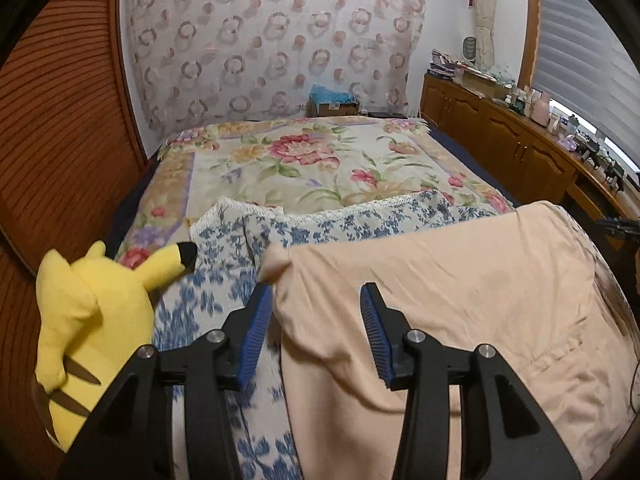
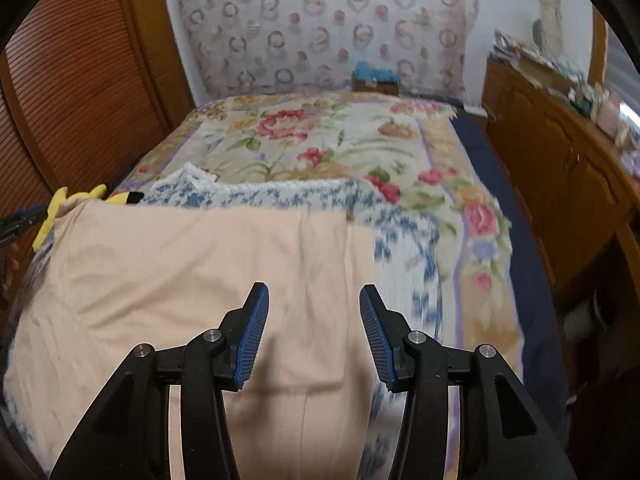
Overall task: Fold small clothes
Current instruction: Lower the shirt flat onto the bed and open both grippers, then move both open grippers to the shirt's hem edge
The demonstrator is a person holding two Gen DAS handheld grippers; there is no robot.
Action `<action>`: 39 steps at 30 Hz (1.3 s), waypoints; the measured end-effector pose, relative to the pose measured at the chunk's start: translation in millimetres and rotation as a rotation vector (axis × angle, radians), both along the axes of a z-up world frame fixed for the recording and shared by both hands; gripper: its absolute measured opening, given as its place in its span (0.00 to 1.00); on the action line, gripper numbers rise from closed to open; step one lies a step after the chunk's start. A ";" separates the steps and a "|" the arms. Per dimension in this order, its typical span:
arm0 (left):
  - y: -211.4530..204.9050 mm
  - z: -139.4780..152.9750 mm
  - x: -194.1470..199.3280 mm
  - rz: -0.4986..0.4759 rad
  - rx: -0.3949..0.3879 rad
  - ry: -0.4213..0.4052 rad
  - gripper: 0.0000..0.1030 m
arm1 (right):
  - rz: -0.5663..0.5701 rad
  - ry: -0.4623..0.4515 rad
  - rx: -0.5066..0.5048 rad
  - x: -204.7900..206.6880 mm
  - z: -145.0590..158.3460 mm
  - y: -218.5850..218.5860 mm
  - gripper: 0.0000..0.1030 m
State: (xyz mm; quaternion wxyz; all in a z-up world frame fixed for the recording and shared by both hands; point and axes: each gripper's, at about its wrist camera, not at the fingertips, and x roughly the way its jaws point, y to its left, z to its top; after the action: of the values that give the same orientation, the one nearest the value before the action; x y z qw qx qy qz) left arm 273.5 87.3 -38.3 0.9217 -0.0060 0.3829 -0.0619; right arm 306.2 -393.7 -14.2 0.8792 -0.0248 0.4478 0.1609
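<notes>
A peach garment [image 1: 440, 300] lies spread flat on a blue-flowered cloth [image 1: 224, 292] at the near end of the bed. In the left wrist view my left gripper [image 1: 317, 288] is open over the garment's left edge. That edge and a bunched corner [image 1: 276, 266] lie between the blue pads, which do not press on it. In the right wrist view the peach garment [image 2: 180, 272] fills the lower left. My right gripper [image 2: 313, 288] hangs open over its right part, near the right edge [image 2: 352, 248]. Nothing is gripped.
A yellow plush toy [image 1: 84, 320] sits at the garment's left, against the slatted wooden door [image 1: 60, 160]. The flowered bedspread [image 1: 304, 164] stretches ahead to a cardboard box [image 1: 334, 106] by the wall. A wooden cabinet [image 1: 500, 140] with a cluttered top runs along the right.
</notes>
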 end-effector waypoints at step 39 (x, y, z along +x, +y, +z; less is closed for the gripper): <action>20.9 -34.2 53.9 0.085 -0.062 0.097 0.31 | -0.069 0.012 0.059 -24.2 -45.8 7.7 0.48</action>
State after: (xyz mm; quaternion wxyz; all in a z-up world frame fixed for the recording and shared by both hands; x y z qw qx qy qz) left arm 327.4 108.2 -72.5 0.9032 -0.0539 0.4246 -0.0341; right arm 281.9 -386.0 -59.9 0.8820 0.0175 0.4485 0.1436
